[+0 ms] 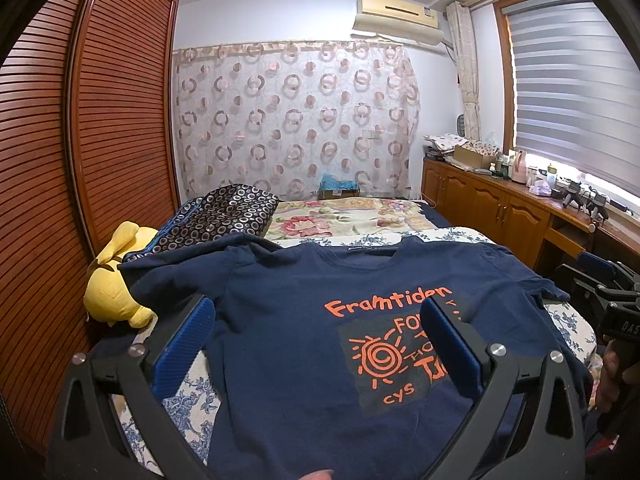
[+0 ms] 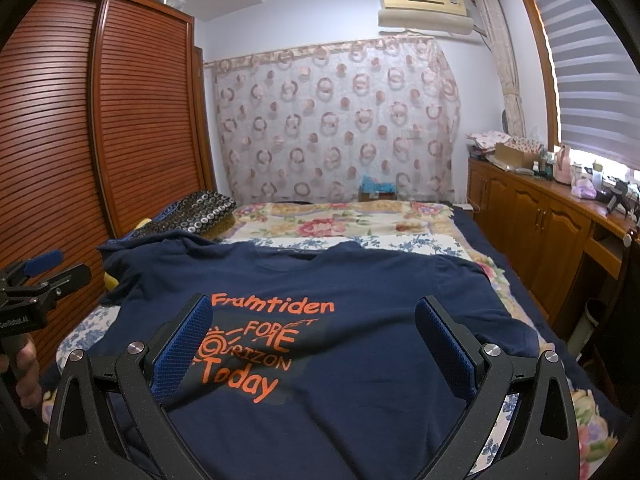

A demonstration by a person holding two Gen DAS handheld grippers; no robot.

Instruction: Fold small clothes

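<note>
Left wrist view: left hand-held gripper point(image 1: 320, 322) spread wide, empty, frame bottom. Navy shirt point(image 1: 304, 320) flat on bed point(image 1: 180, 408), frame ctr, print up.

Right wrist view: right hand-held gripper point(image 2: 316, 320) spread, empty. Shirt fills lower ctr.

Left gripper point(image 1: 320, 320), right gripper point(image 2: 314, 322): jaws wide apart.
</note>
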